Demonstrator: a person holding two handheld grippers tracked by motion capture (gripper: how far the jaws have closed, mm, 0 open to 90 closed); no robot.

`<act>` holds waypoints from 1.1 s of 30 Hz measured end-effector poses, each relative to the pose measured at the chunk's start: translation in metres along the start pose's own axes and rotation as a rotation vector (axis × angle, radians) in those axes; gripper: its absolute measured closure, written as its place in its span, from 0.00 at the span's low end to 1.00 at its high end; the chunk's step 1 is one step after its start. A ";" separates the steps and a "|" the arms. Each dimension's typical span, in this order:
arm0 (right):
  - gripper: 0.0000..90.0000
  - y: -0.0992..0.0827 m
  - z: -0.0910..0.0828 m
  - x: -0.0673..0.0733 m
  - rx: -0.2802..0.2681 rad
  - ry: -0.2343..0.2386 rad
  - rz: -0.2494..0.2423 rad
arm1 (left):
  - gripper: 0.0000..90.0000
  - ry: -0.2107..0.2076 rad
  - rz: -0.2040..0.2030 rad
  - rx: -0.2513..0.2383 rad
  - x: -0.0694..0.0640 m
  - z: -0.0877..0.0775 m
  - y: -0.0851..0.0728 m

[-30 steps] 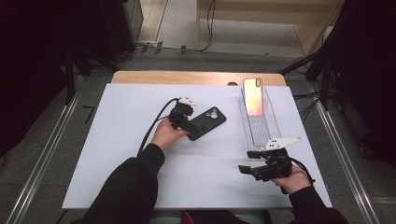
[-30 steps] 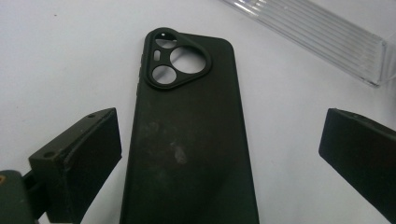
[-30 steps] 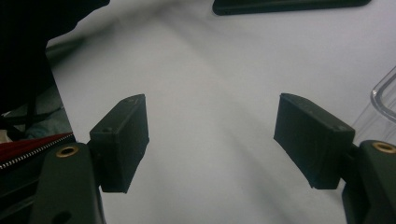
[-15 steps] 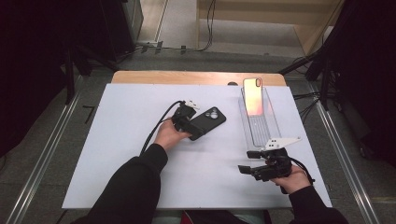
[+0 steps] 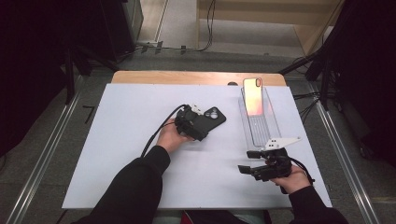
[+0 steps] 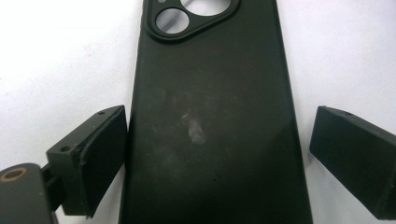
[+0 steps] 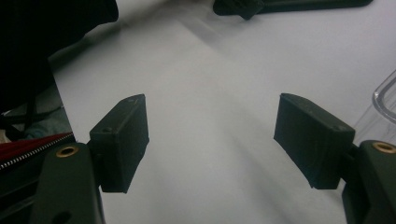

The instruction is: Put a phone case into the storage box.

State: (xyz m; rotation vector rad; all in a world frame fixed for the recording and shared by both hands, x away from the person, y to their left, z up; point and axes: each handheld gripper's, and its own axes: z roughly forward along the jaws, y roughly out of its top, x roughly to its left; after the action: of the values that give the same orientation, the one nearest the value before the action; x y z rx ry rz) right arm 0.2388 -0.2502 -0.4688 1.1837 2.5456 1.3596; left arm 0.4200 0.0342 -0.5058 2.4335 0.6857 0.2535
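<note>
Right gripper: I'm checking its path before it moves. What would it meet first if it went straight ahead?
Bare table first; the right gripper has nothing between its open jaws. Farther along, roughly, lies the black case with the left gripper over it, though depth is unclear.

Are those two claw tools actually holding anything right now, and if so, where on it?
Nothing is held. The left gripper straddles the lower half of the black phone case, its jaws closing in, one pad still clear. The right gripper is open over bare table.

The black phone case looks matt, smudged rubbery plastic; the tray at right clear glossy plastic; the table smooth matt white.
</note>
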 end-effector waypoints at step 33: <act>0.27 0.001 0.001 0.000 -0.001 0.002 -0.002 | 0.20 -0.042 -0.062 -0.053 0.010 -0.019 0.002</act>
State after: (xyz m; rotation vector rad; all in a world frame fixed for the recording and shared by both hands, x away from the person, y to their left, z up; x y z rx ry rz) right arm 0.2399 -0.2496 -0.4689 1.1793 2.5465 1.3623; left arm 0.4229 0.0478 -0.4890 2.3565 0.7259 0.1928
